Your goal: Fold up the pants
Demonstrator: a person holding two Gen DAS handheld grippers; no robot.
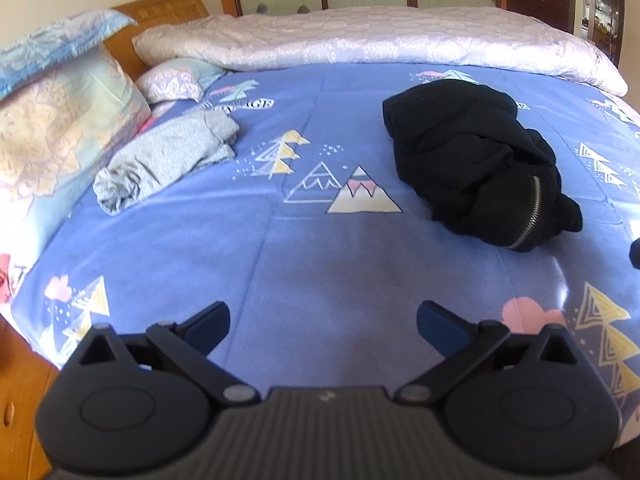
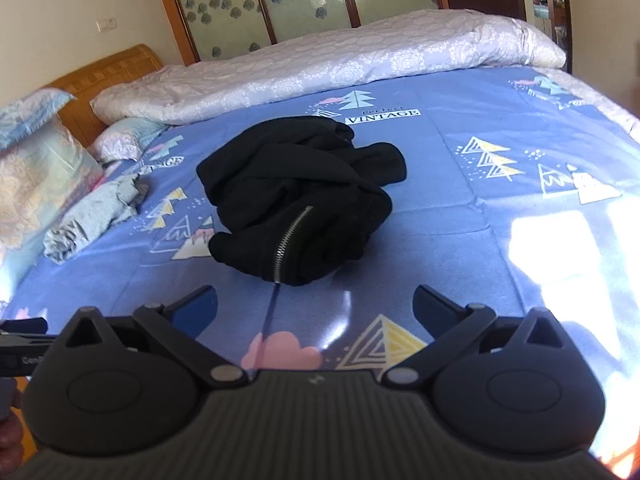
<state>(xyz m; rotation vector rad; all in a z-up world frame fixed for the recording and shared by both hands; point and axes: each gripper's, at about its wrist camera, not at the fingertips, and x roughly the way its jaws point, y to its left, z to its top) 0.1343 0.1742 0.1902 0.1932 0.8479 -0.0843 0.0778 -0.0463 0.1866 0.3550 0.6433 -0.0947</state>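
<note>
The bed (image 1: 320, 248) carried a folded white quilt (image 1: 380, 40) along its far edge. The black pants (image 2: 296, 196) lay bunched mid-bed, grey clothing (image 1: 164, 160) nearer the headboard edge. Both the left hand-held gripper (image 1: 323, 322) and right hand-held gripper (image 2: 315, 306) hung spread wide, empty.

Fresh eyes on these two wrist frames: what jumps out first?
The crumpled black pants, silver zipper showing, heaped mid-bed on the blue patterned sheet, ahead of the open right gripper. The left gripper is open too, over bare sheet. A grey garment lies by the pillows at the left.
</note>
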